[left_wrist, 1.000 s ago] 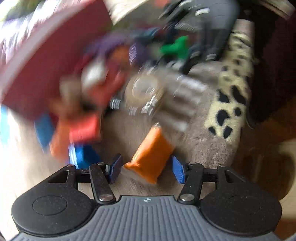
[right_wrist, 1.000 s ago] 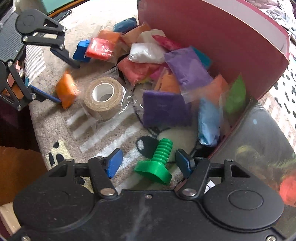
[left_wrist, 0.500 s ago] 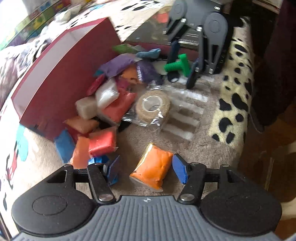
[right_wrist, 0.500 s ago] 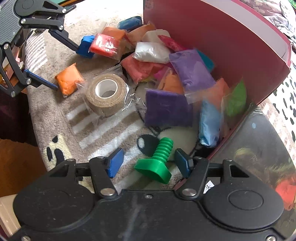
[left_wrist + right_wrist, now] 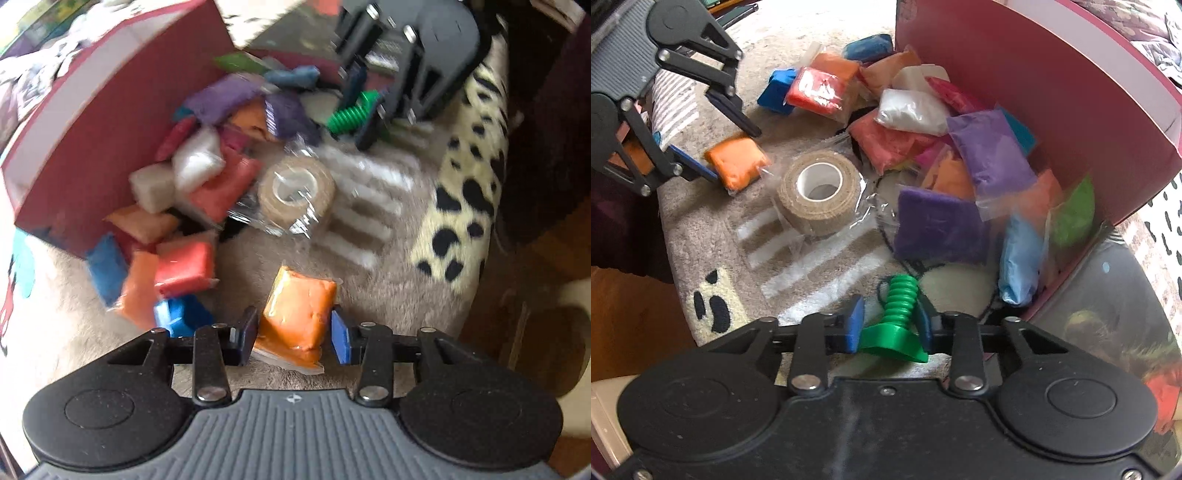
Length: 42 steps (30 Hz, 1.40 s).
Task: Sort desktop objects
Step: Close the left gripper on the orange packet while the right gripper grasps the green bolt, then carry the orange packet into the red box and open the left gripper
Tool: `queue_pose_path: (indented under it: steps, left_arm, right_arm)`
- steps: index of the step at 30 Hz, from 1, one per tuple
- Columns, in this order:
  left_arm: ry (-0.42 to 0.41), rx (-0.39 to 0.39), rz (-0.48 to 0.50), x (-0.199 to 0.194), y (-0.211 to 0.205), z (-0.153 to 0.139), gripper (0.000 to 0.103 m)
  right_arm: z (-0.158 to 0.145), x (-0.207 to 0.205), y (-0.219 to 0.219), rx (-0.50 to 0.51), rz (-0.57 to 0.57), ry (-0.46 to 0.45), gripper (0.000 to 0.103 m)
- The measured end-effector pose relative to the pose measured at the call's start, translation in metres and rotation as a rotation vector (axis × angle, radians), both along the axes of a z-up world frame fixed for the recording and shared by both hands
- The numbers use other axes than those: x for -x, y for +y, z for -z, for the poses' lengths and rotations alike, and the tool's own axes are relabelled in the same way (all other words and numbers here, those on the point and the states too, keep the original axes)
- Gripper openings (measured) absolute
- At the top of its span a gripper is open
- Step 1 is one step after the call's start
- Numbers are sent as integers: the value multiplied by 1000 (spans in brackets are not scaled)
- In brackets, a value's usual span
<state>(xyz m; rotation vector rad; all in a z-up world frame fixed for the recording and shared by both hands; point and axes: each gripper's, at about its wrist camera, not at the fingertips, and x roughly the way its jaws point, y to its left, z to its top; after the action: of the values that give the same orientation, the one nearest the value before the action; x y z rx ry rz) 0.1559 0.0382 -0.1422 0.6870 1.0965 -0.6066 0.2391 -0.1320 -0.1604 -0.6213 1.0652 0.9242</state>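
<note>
My left gripper (image 5: 293,330) is closed on an orange clay packet (image 5: 299,317) lying on the rug; both pads touch its sides. The packet also shows in the right wrist view (image 5: 737,166). My right gripper (image 5: 890,325) is closed on a green plastic bolt (image 5: 897,321), its pads against the threaded shaft. The bolt shows in the left wrist view (image 5: 351,114) too. A tan tape roll in clear wrap (image 5: 818,195) stands between the two grippers.
A red box lid (image 5: 1052,92) stands on edge, with several coloured clay packets (image 5: 960,173) heaped against it. More red, orange and blue packets (image 5: 166,273) lie left of my left gripper. The rug's edge (image 5: 491,236) drops off at the right.
Both grippers have closed: the left pads now pinch the orange packet, the right pads now pinch the green bolt. The left gripper has moved closer to the packet.
</note>
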Motion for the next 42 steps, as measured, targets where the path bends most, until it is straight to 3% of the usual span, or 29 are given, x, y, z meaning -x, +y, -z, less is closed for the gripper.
queue_pose_path:
  steps: [12,20,26,32,38,42]
  left_arm:
    - [-312,-126,-132,-6,-23,-77,40]
    - [-419,-78,-236,-33,-31,-99,40]
    - [-485,19,-355,-67,-32,-115,40]
    - [-504,232,-569,-115,-11,-127,40]
    - [-493,351,-712,-154,-3,-108,40]
    - [-429,415,-804,-174,7,-82,40]
  right_arm:
    - [0,0,2,35,-26,-25,28]
    - [1,4,7,44,-48,-30,24]
    - [3,9,7,55,-72,-47,22]
    - [11,28,20,120,-160,-131,22]
    - [13,26,19,110,-159,-121,22]
    - [14,25,18,97,-151,-112,22]
